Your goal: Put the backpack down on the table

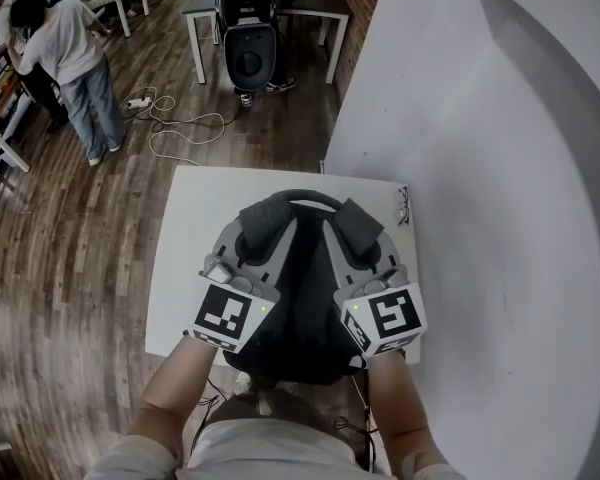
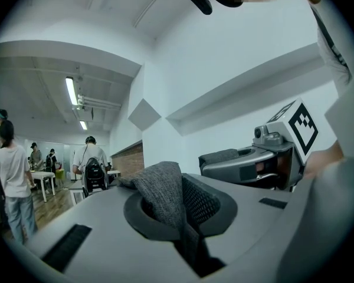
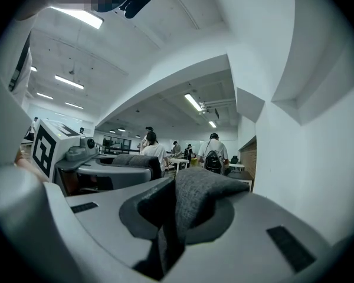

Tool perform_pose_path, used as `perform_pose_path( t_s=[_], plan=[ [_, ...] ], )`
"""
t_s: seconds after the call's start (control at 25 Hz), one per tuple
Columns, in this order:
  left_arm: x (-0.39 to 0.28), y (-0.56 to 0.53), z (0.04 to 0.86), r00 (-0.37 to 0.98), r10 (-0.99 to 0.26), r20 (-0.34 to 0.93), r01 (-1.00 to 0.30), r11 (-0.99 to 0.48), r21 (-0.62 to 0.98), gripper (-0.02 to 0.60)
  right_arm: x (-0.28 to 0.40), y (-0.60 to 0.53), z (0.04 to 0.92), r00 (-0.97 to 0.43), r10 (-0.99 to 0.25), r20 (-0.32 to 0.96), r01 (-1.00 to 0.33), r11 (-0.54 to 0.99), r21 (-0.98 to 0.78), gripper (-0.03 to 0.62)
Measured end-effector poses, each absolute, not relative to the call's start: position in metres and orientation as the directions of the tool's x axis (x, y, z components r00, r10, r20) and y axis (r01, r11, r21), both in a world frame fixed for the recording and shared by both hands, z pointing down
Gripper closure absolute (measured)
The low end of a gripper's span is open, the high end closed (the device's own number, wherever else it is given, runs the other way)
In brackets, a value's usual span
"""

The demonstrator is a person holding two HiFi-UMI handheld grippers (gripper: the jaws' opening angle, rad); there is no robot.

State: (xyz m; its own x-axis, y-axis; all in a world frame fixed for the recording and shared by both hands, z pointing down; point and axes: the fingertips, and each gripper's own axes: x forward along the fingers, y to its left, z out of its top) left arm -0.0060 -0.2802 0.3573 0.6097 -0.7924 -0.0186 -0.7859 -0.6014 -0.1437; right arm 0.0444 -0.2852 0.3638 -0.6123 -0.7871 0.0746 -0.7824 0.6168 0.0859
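In the head view a dark grey backpack (image 1: 295, 313) hangs just over the near half of a white table (image 1: 185, 233), its two padded shoulder straps pointing away from me. My left gripper (image 1: 248, 236) is shut on the left strap (image 2: 162, 193), which is pinched between its jaws in the left gripper view. The right strap (image 3: 200, 196) is clamped the same way in my right gripper (image 1: 358, 240). Both grippers point level, side by side. Whether the pack's bottom touches the table is hidden under its body.
A white wall (image 1: 500, 218) runs close along the table's right side. A pair of glasses (image 1: 404, 206) lies at the table's far right corner. Beyond it are wooden floor, loose cables (image 1: 180, 128), a person (image 1: 75, 53) and another table (image 1: 310, 3).
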Motion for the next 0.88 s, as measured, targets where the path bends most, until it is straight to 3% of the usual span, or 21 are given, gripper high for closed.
perform_pose_path(
  t_s=[0.88],
  plan=[
    [-0.009,-0.312,0.425,0.542,-0.835,0.098,-0.809,-0.55,-0.209,0.532,0.053,-0.313,0.422,-0.585,-0.786,0.198,-0.791,0.607,0.074,0.531]
  ],
)
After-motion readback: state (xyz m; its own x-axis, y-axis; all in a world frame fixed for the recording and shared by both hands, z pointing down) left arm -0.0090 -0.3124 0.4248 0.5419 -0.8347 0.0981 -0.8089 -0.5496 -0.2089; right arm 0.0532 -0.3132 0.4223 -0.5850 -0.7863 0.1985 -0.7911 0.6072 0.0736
